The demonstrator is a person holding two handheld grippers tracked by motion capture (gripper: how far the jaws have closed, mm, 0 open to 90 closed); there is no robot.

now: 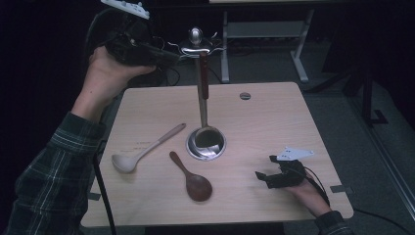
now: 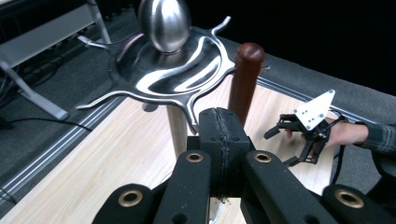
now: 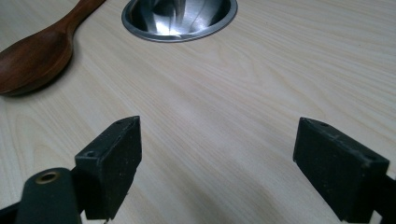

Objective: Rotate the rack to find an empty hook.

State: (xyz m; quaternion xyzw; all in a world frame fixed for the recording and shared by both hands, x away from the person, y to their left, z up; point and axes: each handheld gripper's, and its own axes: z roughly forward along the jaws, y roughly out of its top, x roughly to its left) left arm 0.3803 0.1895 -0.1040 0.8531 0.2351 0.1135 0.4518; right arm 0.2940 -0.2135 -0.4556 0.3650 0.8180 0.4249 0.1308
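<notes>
High view: left hand-held gripper (image 1: 166, 56) jaws together beside ladle (image 1: 203, 98) on rack (image 1: 195, 44) | right hand-held gripper (image 1: 266, 177) spread, resting on desk (image 1: 274, 122) | ladle likely stiff, bowl-heavy; grip wooden handle

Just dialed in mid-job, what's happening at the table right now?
The left gripper, jaws shut, is up by the top of the metal utensil stand, where a ladle with a dark red handle hangs, its bowl down at the stand's base. Whether the jaws touch it I cannot tell. The right gripper rests open on the table. A pale spoon and a wooden spoon lie on the table.
</notes>
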